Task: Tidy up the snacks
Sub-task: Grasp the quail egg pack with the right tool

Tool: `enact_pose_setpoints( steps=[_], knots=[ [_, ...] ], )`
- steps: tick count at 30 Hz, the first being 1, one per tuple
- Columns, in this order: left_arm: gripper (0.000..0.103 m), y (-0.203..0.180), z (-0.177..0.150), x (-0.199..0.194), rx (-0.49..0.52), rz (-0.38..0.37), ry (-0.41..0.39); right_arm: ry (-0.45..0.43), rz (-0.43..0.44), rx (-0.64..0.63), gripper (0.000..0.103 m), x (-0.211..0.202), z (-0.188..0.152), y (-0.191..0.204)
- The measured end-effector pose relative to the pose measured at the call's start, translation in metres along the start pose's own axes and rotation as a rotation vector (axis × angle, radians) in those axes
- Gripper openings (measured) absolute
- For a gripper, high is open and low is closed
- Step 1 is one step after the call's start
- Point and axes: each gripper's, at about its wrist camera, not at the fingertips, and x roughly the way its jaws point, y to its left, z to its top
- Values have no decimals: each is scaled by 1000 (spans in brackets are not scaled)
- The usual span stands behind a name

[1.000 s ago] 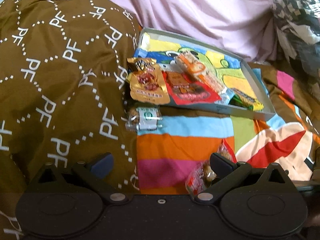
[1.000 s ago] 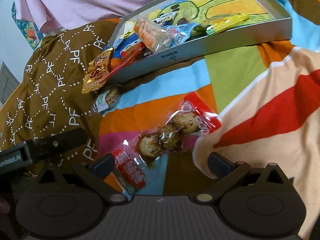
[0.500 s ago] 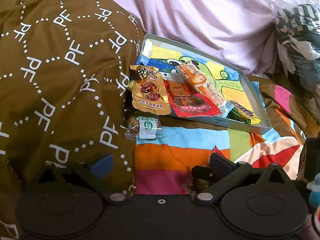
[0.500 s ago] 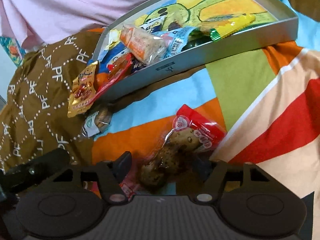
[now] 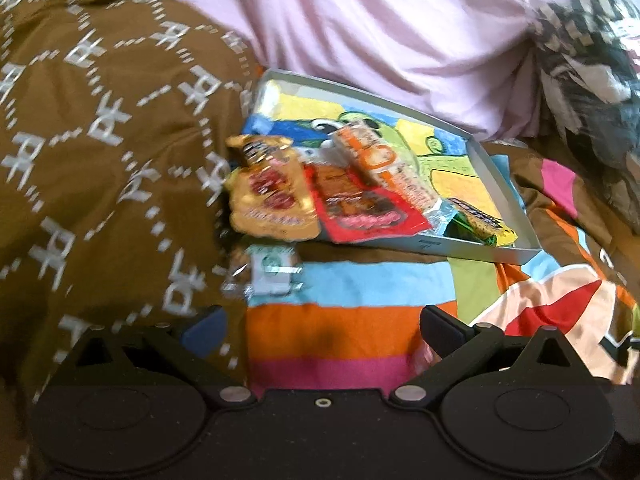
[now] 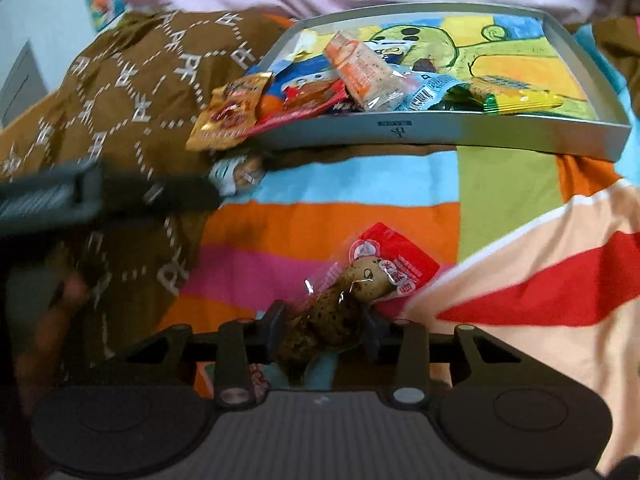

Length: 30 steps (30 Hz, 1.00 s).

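The right gripper (image 6: 323, 326) has just been closing and now pinches a clear, red-ended packet of speckled eggs (image 6: 352, 284) over the striped bedspread (image 6: 332, 216). The left gripper (image 5: 320, 326) hangs spread and empty. Beyond, a small clear packet (image 6: 236, 174) lies against the near-left corner of the shallow grey cardboard tray (image 6: 440, 132) holding wrapped snacks.

This looks like a bedroom in a home, though the view is blurry. A brown blanket (image 5: 100, 168) fills the left, a pink sheet (image 5: 360, 20) lies across the top, and a striped cover (image 5: 344, 320) sits in the middle.
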Motion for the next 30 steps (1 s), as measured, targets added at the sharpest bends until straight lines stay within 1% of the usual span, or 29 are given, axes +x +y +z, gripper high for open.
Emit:
enact_pose_setpoints(
  steps=[4, 6, 8, 12, 16, 21, 27, 29, 30],
  knots=[
    [102, -12, 2, 15, 117, 37, -30, -4, -4, -41, 44, -12, -11, -1],
    [102, -11, 2, 20, 147, 57, -36, -6, 2, -39, 45, -15, -14, -1],
    [102, -7, 3, 23, 146, 66, -40, -5, 8, -25, 45, -15, -17, -2],
    [102, 4, 7, 28, 100, 37, -64, -6, 9, -18, 45, -13, -17, 0],
    [96, 6, 12, 40, 119, 59, -73, -6, 8, -20, 46, -12, -17, 0],
    [91, 12, 14, 52, 121, 97, -37, -10, 6, -18, 47, -10, -16, 0],
    [91, 18, 15, 58, 113, 97, -25, -7, -3, -2, 48, -2, -12, -2],
    [90, 17, 14, 58, 119, 98, -23, -6, -2, 2, 48, 0, -12, -3],
    [87, 17, 14, 58, 121, 94, -22, -6, -2, 2, 48, 1, -12, -3]
  ],
)
